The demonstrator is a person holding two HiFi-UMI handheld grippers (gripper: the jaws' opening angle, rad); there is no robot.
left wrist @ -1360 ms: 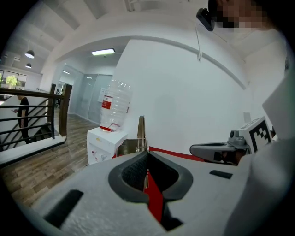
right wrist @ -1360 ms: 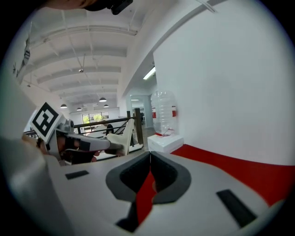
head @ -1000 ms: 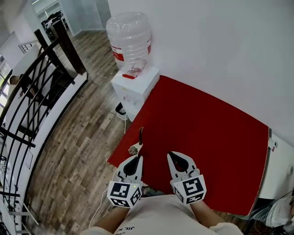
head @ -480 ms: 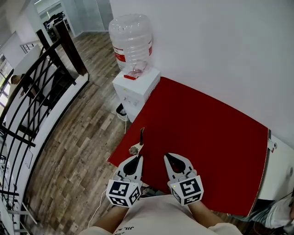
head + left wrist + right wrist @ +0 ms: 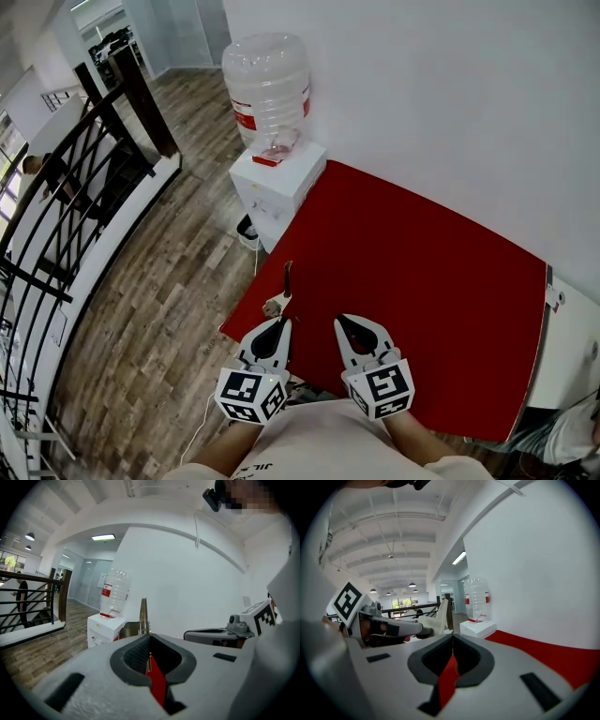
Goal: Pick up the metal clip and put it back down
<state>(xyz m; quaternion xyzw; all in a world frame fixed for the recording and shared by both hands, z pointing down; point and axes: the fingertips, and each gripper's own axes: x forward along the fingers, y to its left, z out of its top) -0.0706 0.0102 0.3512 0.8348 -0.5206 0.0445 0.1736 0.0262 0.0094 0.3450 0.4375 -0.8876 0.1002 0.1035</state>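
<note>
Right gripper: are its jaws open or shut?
Shut. On the right gripper the dark pads meet along one seam, nothing between; red table shows below.

Water bottle (image 5: 267,89) tops a white dispenser (image 5: 279,183) — beside the red table (image 5: 422,272).

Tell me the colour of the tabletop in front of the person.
The tabletop is plain red, with no pattern; the head view shows it best.

Overhead view, two low views, table (image 5: 422,272) shared
</note>
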